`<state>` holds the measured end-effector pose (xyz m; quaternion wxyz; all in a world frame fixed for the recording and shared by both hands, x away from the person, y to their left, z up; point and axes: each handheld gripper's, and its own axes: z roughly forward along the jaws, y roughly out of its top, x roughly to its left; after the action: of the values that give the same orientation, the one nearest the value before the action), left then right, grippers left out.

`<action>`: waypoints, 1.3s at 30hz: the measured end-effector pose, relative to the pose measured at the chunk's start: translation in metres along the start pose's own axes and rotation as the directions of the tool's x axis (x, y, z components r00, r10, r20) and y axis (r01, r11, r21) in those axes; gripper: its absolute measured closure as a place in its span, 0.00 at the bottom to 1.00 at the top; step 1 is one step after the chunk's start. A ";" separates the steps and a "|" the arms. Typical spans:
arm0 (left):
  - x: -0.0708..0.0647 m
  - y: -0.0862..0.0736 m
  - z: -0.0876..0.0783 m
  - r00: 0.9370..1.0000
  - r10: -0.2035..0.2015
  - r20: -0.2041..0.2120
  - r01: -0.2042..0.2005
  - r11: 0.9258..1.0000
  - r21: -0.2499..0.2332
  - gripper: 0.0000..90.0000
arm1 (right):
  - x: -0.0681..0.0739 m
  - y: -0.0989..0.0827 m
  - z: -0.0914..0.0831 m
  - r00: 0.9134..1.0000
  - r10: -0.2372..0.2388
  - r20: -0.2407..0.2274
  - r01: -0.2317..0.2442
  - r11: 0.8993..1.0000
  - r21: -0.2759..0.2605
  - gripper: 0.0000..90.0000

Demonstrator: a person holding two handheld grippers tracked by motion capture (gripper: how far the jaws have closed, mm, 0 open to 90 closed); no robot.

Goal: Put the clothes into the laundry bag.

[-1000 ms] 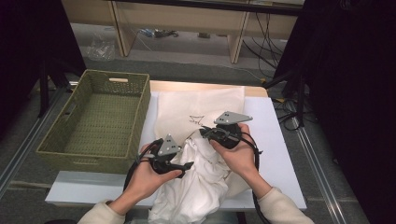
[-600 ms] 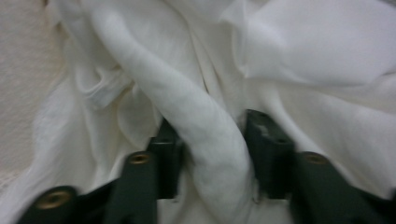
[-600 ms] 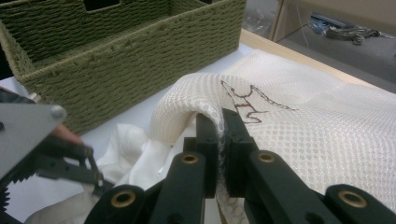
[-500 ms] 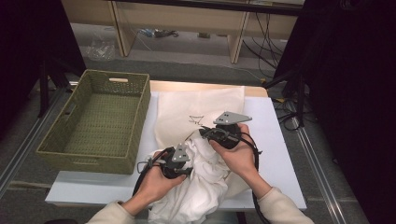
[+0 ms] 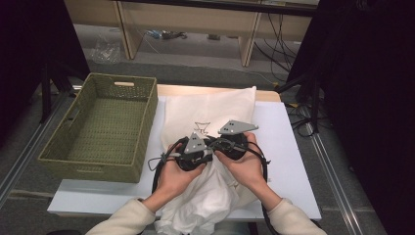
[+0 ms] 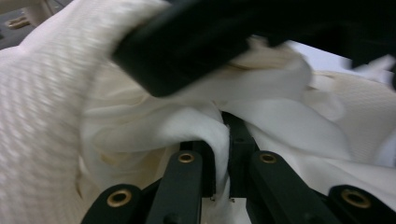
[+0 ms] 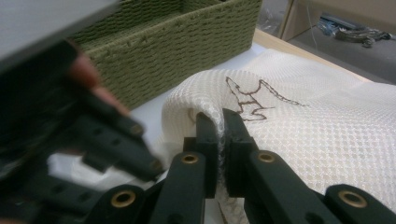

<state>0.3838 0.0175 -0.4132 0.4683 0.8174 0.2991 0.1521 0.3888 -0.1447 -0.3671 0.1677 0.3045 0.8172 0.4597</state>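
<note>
**Both grippers pinching cloth at the bag**

The white cloth lies at the table's near edge, half inside the mesh bag. The right gripper pinches the bag's rim, likely holding it open; the left gripper has just closed, fingers pinching cloth. The basket stands empty.

Table — bears all items listed. Basket: on the table's left part, its left side overhanging the edge. Mesh bag: just right of the basket, reaching back to the table's far edge. Cloth: on the near end of the bag, spilling over the table's near edge. Left gripper and right gripper — side by side over the bag's near end, between bag and cloth. Shelving: behind the table, on the floor.
</note>
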 end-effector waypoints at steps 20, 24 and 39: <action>0.001 -0.032 -0.047 1.000 0.020 -0.007 -0.020 0.997 0.074 0.35 | -0.007 0.000 -0.002 1.000 0.013 0.003 -0.013 1.000 0.006 0.97; -0.006 -0.043 -0.039 0.998 0.060 0.003 -0.060 0.987 0.150 0.34 | -0.007 -0.001 -0.001 1.000 0.022 -0.003 -0.022 1.000 0.011 0.97; -0.015 -0.054 -0.001 0.995 0.068 0.069 -0.085 0.957 0.277 0.89 | -0.007 -0.001 0.000 1.000 0.001 0.006 -0.001 1.000 0.010 0.97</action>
<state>0.3529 0.0296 -0.4583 0.3508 0.8903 0.2718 0.1022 0.3933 -0.1496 -0.3677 0.1684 0.3070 0.8189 0.4548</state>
